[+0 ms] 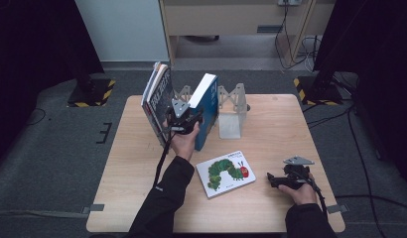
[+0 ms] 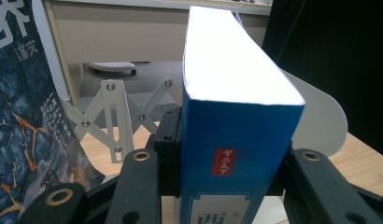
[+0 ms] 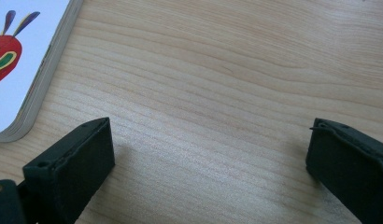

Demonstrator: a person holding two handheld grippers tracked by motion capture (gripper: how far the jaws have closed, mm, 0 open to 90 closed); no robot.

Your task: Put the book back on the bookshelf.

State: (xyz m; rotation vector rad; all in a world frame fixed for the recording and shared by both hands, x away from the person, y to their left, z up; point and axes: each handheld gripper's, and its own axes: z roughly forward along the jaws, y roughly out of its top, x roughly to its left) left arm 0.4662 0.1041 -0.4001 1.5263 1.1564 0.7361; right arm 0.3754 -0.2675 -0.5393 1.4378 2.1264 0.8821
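Note:
A thick blue book (image 1: 206, 111) stands on the wooden table (image 1: 271, 124) with its white page edge up, tilted a little. My left gripper (image 1: 184, 121) is shut on the blue book's (image 2: 236, 154) spine end, one jaw on each cover. To its left a dark illustrated book (image 1: 157, 96) leans in the white expanding book rack (image 1: 231, 106). A white caterpillar picture book (image 1: 225, 173) lies flat near the front. My right gripper (image 1: 272, 179) rests low on the table right of it, open, with bare wood between its jaws (image 3: 208, 158).
The rack's end plate (image 2: 320, 121) stands just behind the blue book, its scissor links (image 2: 115, 116) at left. The picture book's corner (image 3: 21, 60) lies close to my right gripper. A wooden cabinet and cables stand beyond the table's far edge.

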